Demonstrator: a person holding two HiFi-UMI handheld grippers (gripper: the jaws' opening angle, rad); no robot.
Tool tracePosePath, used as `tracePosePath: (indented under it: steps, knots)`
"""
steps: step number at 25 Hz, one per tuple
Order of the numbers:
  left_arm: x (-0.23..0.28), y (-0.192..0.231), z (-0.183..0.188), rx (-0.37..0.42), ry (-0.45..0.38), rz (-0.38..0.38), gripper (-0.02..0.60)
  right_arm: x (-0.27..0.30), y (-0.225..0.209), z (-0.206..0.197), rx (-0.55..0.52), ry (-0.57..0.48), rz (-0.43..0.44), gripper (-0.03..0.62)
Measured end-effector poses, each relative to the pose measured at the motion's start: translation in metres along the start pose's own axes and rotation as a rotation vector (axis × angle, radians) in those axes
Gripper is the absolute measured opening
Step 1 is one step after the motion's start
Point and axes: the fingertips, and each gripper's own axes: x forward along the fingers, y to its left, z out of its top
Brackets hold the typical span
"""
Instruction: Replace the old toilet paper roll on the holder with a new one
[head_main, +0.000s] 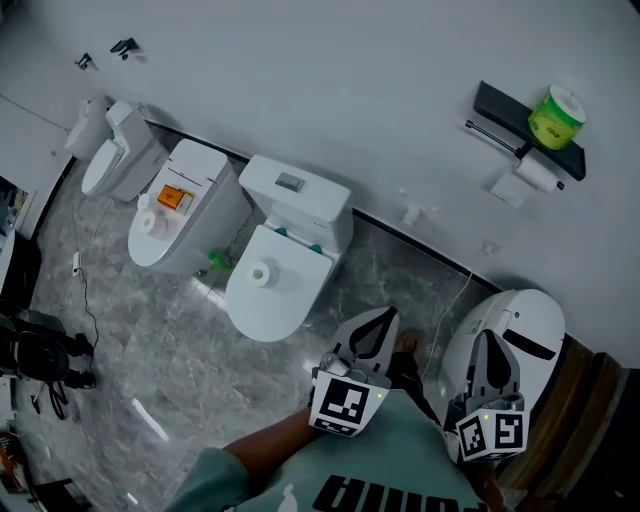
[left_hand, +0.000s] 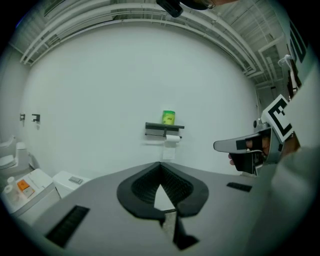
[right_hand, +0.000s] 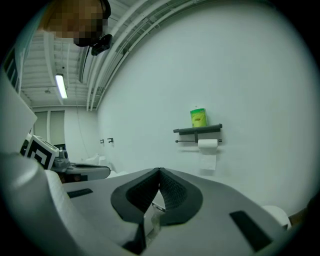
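The left tongs (left_hand: 160, 166) and right tongs (right_hand: 159, 172) are both closed and empty. Well ahead of them, the old roll (right_hand: 208, 144) hangs on the holder bar (right_hand: 187, 141) under the shelf (right_hand: 197, 130). Its long axis is level along the wall, and a sheet hangs down from it. The green-wrapped new roll (right_hand: 198, 117) stands upright on the shelf.

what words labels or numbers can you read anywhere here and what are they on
Shirt: big dark letters, upside down and cut by the picture's edge; not readable for sure.
Orange label on a toilet: too small to read.
Green wrapped roll on the shelf: print blurred.
Marker cubes: square patterns, no words.
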Motion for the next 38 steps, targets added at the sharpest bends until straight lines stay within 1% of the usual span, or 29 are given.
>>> tracePosePath:
  steps: [3,8,16,23,29,33,37,38]
  knots:
    - [0.029,0.003,0.012,0.015,-0.001,0.018,0.005,0.026,-0.021,0.012,0.010,-0.016,0.022,0.008]
    - [0.083,0.002,0.024,0.043,0.034,0.016,0.005,0.066,-0.057,0.029,0.034,-0.041,0.051,0.008]
    - [0.152,-0.003,0.052,0.056,0.045,0.037,0.005,0.115,-0.113,0.050,0.034,-0.048,0.083,0.008]
    - [0.190,-0.002,0.073,0.063,0.034,0.070,0.005,0.145,-0.143,0.063,0.031,-0.046,0.110,0.008]
    - [0.217,-0.008,0.092,0.104,0.017,0.073,0.005,0.162,-0.168,0.066,0.069,-0.047,0.126,0.008]
    - [0.229,-0.014,0.097,0.120,0.001,0.056,0.005,0.168,-0.181,0.070,0.104,-0.062,0.114,0.008]
    - [0.242,-0.017,0.094,0.119,0.027,0.019,0.005,0.174,-0.191,0.072,0.133,-0.068,0.080,0.008]
    - [0.248,-0.016,0.094,0.119,0.019,0.009,0.005,0.178,-0.193,0.072,0.135,-0.068,0.070,0.008]
